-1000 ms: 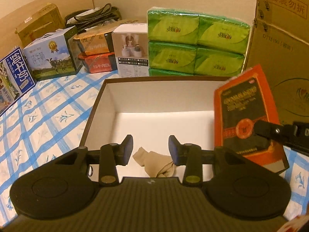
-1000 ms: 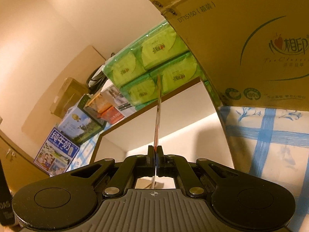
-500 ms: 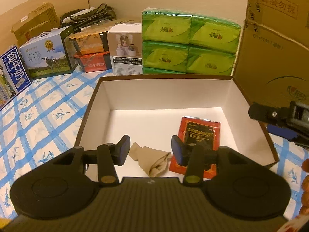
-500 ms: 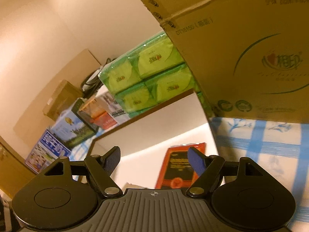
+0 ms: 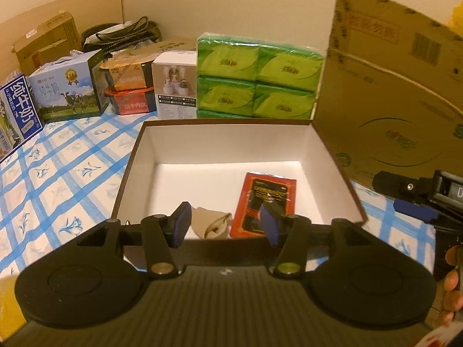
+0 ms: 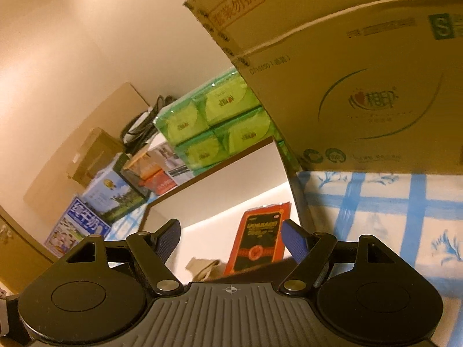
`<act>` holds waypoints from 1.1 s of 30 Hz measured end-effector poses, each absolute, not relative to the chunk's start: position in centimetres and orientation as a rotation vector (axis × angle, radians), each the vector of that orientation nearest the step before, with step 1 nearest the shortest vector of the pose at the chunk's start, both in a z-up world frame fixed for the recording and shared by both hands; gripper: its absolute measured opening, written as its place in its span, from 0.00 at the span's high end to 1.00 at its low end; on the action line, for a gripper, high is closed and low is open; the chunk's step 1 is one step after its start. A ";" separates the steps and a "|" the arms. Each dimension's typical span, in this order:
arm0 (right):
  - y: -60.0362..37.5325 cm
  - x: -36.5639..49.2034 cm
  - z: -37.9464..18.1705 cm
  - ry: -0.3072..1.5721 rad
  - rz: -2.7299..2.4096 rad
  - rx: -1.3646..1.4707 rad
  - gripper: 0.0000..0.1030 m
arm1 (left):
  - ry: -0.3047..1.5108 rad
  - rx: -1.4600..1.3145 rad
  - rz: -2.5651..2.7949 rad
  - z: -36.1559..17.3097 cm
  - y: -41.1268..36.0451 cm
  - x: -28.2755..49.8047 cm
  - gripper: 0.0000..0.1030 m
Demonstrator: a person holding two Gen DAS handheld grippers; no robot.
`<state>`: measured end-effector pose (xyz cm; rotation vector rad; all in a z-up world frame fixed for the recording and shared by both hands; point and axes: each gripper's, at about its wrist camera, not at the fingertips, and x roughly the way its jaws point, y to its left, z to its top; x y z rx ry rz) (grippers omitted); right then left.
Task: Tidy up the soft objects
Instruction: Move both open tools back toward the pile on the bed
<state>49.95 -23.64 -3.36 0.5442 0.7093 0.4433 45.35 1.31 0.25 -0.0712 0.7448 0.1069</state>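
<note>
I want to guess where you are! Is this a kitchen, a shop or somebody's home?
Probably somebody's home, maybe a storage corner. A checked tablecloth covers the table, and household supplies are piled by the wall: green tissue packs, milk cartons and a cardboard box.

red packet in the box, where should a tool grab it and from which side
The red packet lies flat on the floor of the open box, right of the crumpled beige cloth, so nothing stands up to pinch. Probably best to come from above and take its far short edge, which faces bare floor. The box wall crowds its right side, the cloth its left.
</note>
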 end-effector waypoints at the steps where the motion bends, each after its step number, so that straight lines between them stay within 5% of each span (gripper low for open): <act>1: -23.9 49.3 -3.1 0.708 0.443 0.548 0.26 | 0.739 -0.069 0.101 0.5 1.2 44.7 0.49; 33: -25.5 28.9 -0.4 0.677 0.501 0.411 0.21 | 0.689 -0.053 0.053 2.1 3.3 23.4 0.45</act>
